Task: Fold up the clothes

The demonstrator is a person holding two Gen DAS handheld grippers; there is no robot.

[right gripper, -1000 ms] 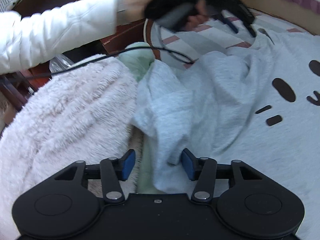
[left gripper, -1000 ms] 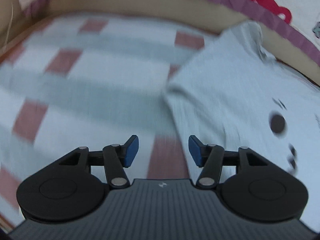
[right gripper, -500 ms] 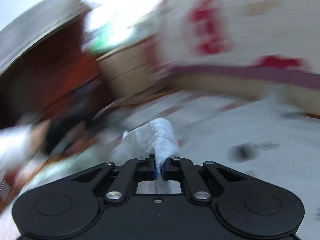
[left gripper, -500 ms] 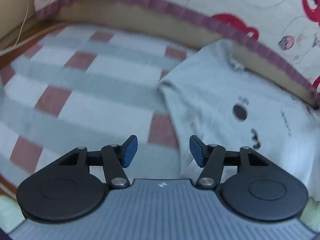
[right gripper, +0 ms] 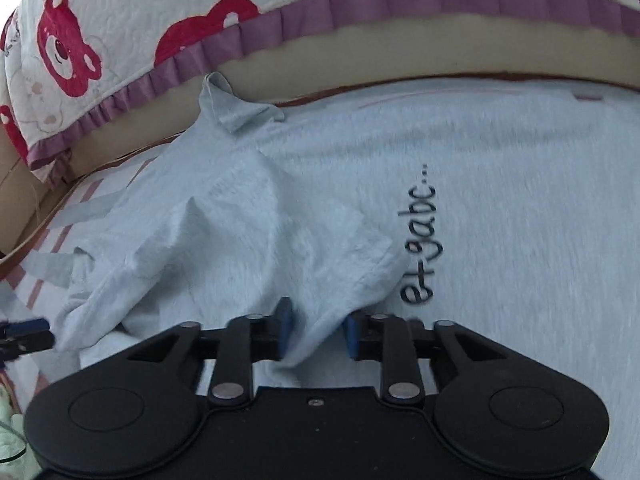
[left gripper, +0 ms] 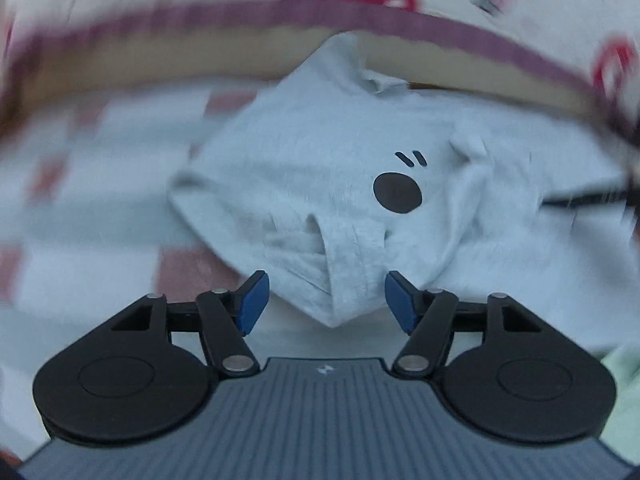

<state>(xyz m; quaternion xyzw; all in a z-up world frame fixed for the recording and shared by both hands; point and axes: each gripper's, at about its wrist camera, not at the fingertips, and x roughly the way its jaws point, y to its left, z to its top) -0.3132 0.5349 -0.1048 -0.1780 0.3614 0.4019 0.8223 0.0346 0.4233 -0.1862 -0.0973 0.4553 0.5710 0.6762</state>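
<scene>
A light grey T-shirt [left gripper: 320, 168] with a black oval print lies spread on the checked sheet [left gripper: 100, 184]. One folded corner of it points at my left gripper [left gripper: 326, 300] and lies between the blue pads without touching them. That gripper's jaws are opening. In the right wrist view the same T-shirt [right gripper: 520, 200] shows black lettering. A sleeve fold is laid back over its body, and its end hangs loosely between the pads of my right gripper [right gripper: 318, 332]. The right jaws are opening and stand partly apart.
A white quilt with red bears and a purple frill [right gripper: 280, 20] rises behind the shirt, above a beige mattress edge [right gripper: 400, 52]. Pale green cloth [left gripper: 624, 400] shows at the lower right of the left wrist view. A dark blue-tipped part [right gripper: 24, 334] enters at the left edge.
The left view swung right, bringing the shirt corner between wider jaws. The right gripper shut on the sleeve fold, carried it over the shirt body, and has now parted its jaws.
</scene>
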